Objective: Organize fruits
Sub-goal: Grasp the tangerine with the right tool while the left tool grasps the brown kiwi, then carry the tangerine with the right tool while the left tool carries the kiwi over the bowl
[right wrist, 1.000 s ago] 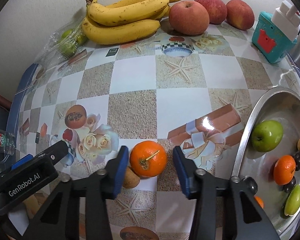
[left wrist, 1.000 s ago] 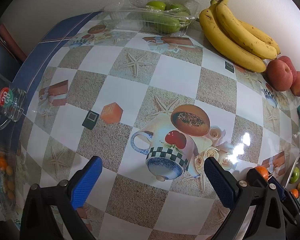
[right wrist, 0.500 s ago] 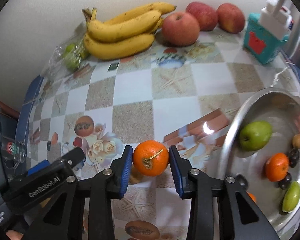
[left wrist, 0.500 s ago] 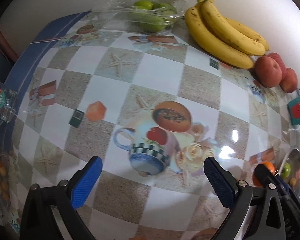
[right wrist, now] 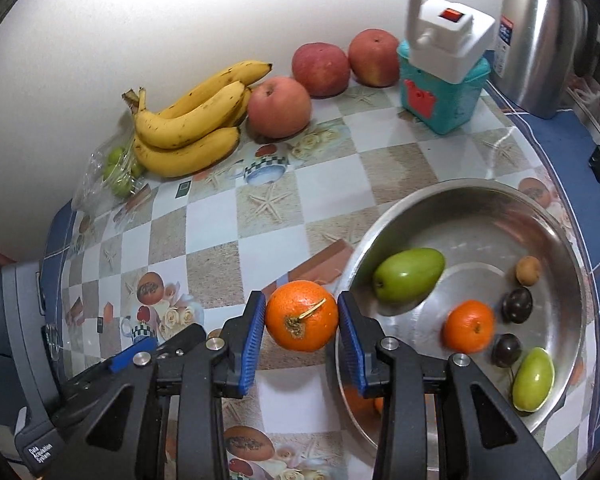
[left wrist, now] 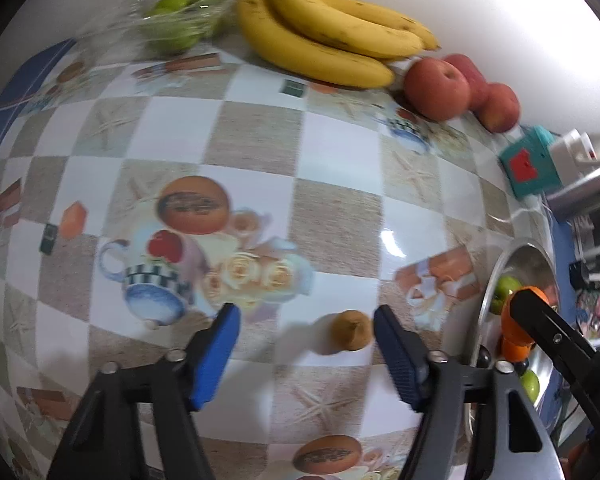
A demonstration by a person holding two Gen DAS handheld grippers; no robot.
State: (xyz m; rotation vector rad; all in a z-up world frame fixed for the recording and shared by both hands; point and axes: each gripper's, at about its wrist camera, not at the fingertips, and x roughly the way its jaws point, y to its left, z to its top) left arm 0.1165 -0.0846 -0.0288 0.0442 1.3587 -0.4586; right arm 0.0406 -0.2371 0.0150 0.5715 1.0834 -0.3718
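Between right gripper point(right wrist: 302, 330) pads, orange point(right wrist: 302, 315) clamped, left gripper point(left wrist: 306, 344) agape beside brown fruit point(left wrist: 352, 330)

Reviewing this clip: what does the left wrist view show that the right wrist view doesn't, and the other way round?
Only the left wrist view shows the small brown fruit lying on the tablecloth just inside the open left gripper.

Only the right wrist view shows the bowl's contents clearly: small orange, two dark fruits, tan fruit, second green fruit; plus the steel kettle.

Both show the bananas, apples, bagged green fruits, teal box, metal bowl, and the right gripper clamping the orange.
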